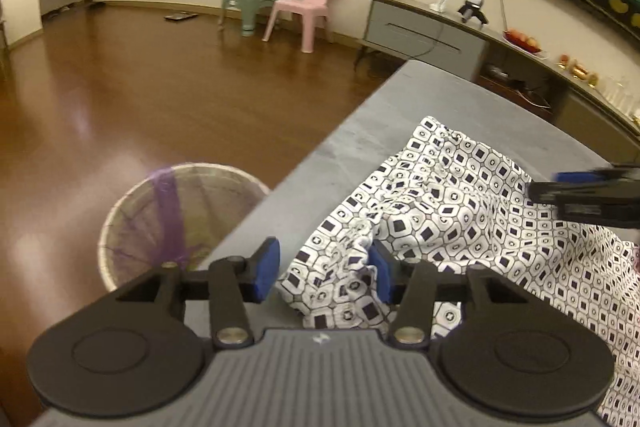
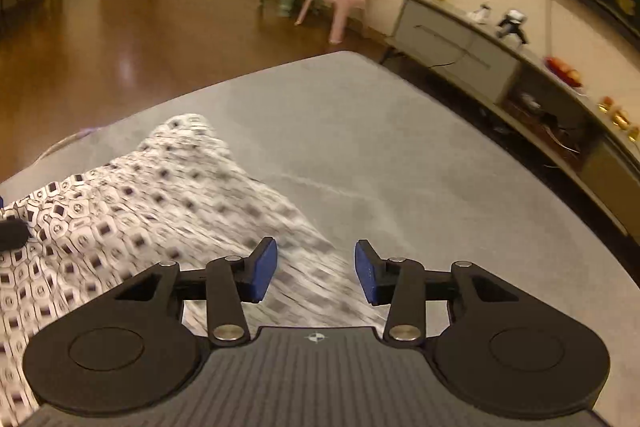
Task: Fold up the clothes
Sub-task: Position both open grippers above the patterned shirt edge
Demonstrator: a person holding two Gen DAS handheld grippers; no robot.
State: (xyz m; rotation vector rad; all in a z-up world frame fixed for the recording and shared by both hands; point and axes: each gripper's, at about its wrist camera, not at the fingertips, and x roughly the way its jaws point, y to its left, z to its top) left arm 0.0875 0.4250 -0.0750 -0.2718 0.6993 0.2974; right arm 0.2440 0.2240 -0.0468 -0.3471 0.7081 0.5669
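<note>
Lying crumpled on the grey desk (image 1: 360, 131), the patterned garment (image 1: 440, 195) is looking light, soft and floppy; its bunched edge is sitting between the left hand-held gripper (image 1: 326, 269)'s spread jaws, the likeliest hold, while the right hand-held gripper (image 2: 316, 275) is hovering spread above cloth.

The right gripper (image 2: 315, 273) has its jaws apart over the blurred edge of the patterned garment (image 2: 120, 219), which covers the grey table (image 2: 400, 147) toward nine o'clock.
</note>
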